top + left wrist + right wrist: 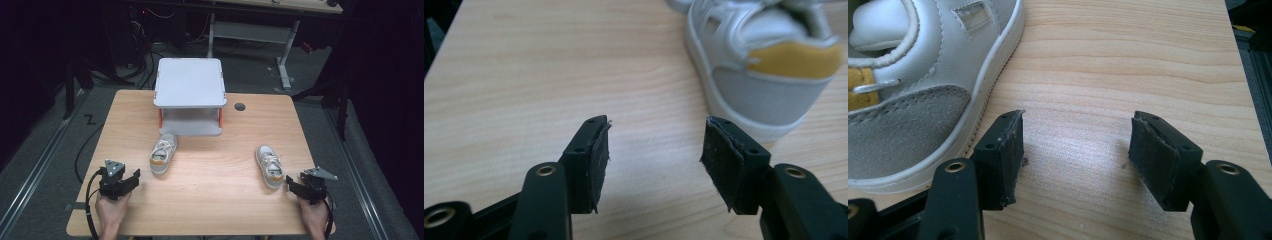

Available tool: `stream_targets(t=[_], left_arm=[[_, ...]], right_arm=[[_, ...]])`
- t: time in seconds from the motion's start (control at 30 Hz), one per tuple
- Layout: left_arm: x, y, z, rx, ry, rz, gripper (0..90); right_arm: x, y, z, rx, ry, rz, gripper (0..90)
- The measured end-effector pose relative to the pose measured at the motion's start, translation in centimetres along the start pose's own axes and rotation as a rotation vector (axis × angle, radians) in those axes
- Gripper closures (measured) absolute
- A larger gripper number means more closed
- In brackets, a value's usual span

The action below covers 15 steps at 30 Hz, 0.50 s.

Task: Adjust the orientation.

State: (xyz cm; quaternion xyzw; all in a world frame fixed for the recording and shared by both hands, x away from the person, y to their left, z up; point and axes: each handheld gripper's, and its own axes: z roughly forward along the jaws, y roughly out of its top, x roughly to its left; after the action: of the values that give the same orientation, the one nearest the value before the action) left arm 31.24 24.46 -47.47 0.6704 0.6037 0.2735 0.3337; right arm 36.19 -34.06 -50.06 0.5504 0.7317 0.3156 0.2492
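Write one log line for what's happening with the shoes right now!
left gripper: open, near left shoe | right gripper: open, beside right shoe | both shoes on table, none held

Both grippers all black. Left gripper [134, 176] and right gripper [289, 183] each carry a grey three-cornered plate on top, with a black cable looping off the back past the bare hand. Jaws are chunky black blocks with worn, frayed rubber pads [600, 160]. Small screw holes on the sides, brass-ringed pivot holes at the base.
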Motion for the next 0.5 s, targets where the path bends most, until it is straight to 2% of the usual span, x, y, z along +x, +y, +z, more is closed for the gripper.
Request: stream_targets(t=[0.07, 0.23, 0.27, 0.5], left_arm=[[-0.4, 0.9, -0.2, -0.019, -0.026, 0.004, 43.9], [-0.6, 2.0, 0.0, -0.017, -0.066, 0.004, 43.0], [-0.7, 2.6, 0.1, -0.014, -0.076, 0.016, 42.9], [-1.4, 4.2, 0.4, -0.016, -0.115, 0.031, 43.1]], right_arm=[[0.0, 0.0, 0.0, 0.0, 0.0, 0.0, 38.4], [0.0, 0.0, 0.0, -0.001, 0.001, -0.003, 38.3], [0.0, 0.0, 0.0, 0.0, 0.0, -0.001, 38.3], [0.0, 0.0, 0.0, -0.001, 0.001, -0.004, 38.0]])
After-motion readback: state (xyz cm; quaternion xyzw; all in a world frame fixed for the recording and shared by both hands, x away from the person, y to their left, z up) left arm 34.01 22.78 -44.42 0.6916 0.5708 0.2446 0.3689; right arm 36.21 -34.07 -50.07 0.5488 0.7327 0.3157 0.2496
